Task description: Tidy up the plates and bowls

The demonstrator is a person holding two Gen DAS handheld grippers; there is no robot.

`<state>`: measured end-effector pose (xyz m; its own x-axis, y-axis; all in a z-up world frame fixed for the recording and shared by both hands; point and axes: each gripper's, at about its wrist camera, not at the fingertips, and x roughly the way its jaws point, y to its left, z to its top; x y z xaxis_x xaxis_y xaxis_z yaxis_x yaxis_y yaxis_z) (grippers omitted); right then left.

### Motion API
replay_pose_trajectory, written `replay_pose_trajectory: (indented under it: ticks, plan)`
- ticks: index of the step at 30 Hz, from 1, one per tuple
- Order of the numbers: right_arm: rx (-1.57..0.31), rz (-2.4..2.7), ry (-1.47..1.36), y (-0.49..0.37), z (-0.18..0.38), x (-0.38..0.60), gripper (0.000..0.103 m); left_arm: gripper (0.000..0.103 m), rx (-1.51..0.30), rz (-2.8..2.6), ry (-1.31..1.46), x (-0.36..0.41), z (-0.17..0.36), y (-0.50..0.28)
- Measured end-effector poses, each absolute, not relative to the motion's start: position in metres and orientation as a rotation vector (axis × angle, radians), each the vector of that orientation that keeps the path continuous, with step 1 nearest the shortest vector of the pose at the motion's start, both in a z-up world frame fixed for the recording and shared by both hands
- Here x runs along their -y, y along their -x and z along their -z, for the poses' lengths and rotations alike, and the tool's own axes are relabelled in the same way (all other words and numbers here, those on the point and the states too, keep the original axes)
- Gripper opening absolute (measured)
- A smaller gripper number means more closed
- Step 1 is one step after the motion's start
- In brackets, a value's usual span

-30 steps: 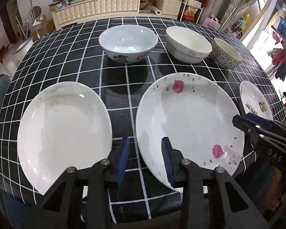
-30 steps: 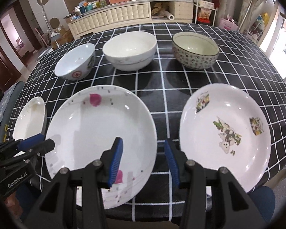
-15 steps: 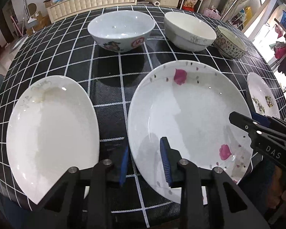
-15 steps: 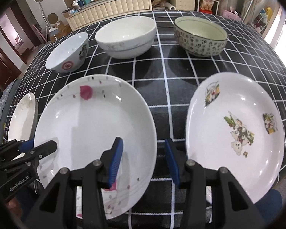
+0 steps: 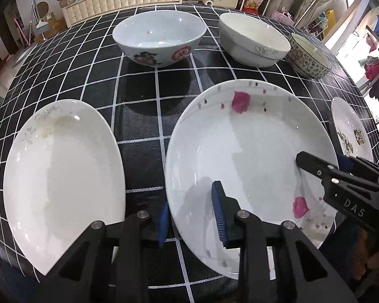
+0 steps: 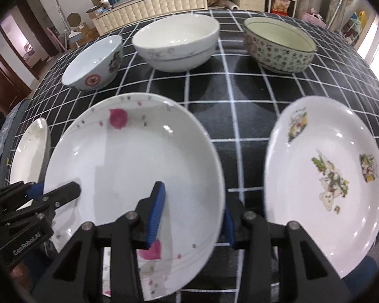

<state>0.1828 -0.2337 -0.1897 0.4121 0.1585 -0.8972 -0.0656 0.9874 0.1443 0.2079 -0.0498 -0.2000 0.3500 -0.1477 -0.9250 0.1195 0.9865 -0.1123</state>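
Both tools straddle opposite rims of the large white ceramic plate with pink petals [image 5: 247, 151], flat on the black checked desk [image 5: 139, 88]. The left tool [image 5: 192, 217] is narrowly parted on its rim; the right tool [image 6: 192, 214] is closing, rim between. Shallow bites on glazed ceramic could slip, tipping it against the plain white plate [image 5: 63, 171].

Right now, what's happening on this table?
A person holds a gripper in each hand, both straddling opposite edges of the middle plate with pink flowers. The left gripper has its rim between its fingers; the right gripper, closing, straddles the other edge. The plain plate, cartoon plate and three bowls behind sit untouched on the checked tablecloth.
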Motion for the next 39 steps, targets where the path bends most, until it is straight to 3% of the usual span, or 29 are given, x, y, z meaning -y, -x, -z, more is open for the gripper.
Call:
replay_pose_trajectory:
  ticks: [24, 39]
  plan:
    - [-1.057, -0.175, -0.116, -0.169, 0.155, 0.212, 0.045, 0.028, -1.146, 0.123, 0.040, 0.035, 0.169, -0.187]
    - [-1.020, -0.271, -0.086, -0.169, 0.138, 0.150, 0.045, 0.028, -1.082, 0.042, 0.100, -0.023, 0.136, -0.165]
